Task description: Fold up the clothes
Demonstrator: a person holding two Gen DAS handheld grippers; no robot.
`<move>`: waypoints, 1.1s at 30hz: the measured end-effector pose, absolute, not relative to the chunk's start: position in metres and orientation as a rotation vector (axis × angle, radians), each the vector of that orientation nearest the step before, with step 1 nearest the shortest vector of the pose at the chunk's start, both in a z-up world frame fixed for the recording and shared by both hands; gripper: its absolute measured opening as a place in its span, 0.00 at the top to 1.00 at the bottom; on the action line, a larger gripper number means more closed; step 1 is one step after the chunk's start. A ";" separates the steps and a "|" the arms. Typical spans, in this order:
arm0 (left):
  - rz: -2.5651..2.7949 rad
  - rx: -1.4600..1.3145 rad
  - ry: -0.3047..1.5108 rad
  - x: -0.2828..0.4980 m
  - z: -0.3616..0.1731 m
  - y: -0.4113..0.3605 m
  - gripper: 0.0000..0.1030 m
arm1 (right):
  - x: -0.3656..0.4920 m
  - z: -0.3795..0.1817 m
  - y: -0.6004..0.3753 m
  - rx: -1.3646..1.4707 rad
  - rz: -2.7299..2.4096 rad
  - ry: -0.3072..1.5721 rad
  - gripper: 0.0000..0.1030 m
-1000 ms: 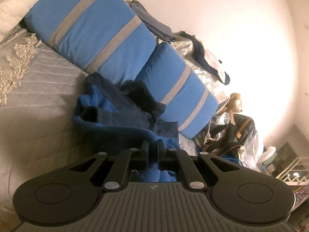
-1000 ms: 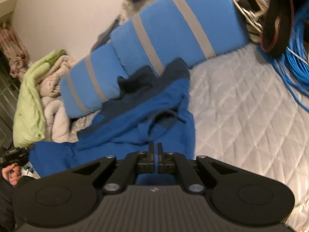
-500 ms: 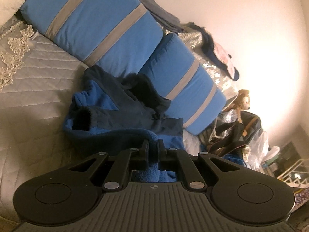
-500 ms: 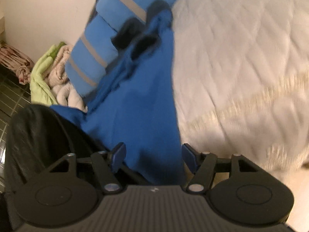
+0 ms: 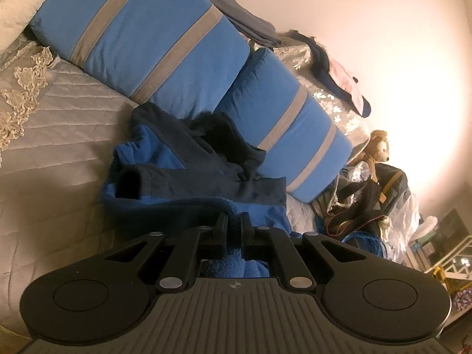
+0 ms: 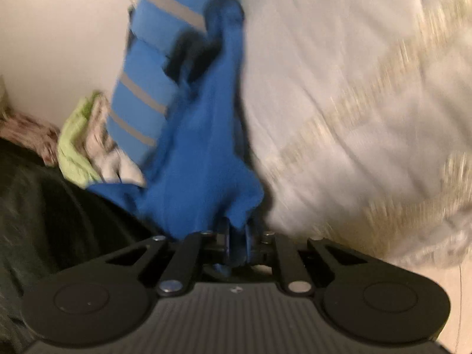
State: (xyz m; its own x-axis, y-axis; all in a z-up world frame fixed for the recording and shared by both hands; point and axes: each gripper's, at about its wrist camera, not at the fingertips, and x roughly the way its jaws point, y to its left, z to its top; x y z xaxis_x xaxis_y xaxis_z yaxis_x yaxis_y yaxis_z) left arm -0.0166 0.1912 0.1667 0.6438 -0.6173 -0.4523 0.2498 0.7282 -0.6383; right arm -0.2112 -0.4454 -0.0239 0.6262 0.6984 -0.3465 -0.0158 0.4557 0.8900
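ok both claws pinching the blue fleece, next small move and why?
Probably draw the two claws apart and lift a little to pull the hem taut. The left claw and right claw each pinch an edge of the blue fleece, which lies bunched against the striped pillows on the quilt.

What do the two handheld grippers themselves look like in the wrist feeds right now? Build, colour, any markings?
Both match. The left gripper and right gripper are matte black: a ribbed housing with a small round logo at its front edge, a round disc on each side, and angled linkage bars with silver pivot pins leading to two narrow jaws. No cables show. A dark garment fills the left of the right wrist view; blur hides detail.
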 end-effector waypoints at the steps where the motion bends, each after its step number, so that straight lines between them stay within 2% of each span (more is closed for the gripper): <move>1: -0.525 -0.577 0.699 -0.018 0.169 0.193 0.93 | -0.209 -0.009 -0.450 1.014 0.495 0.748 0.91; 9: -0.527 -0.655 0.601 -0.028 0.191 0.208 0.93 | -0.158 0.136 -0.466 0.933 0.472 0.481 0.92; 13: -0.532 -0.693 0.552 -0.038 0.203 0.218 0.93 | -0.148 0.206 -0.462 0.850 0.453 0.416 0.92; 16: -0.526 -0.708 0.545 -0.057 0.206 0.230 0.93 | -0.158 0.231 -0.455 0.800 0.436 0.421 0.92; 24: -0.445 -0.790 0.732 -0.095 0.152 0.255 0.93 | -0.200 0.204 -0.464 0.835 0.400 0.520 0.92; 28: -0.440 -0.850 0.762 -0.056 0.131 0.261 0.93 | -0.183 0.182 -0.469 0.879 0.366 0.580 0.92; 33: -0.417 -0.865 0.754 0.001 0.115 0.258 0.93 | -0.114 0.178 -0.472 0.880 0.311 0.603 0.92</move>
State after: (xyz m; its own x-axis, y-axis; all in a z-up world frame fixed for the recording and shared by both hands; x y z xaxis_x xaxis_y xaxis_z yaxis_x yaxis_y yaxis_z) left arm 0.0011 0.2580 0.1147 0.6724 -0.6086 -0.4213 0.0331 0.5932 -0.8043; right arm -0.1135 -0.4720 0.1778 0.7927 0.4901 -0.3625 -0.0121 0.6072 0.7945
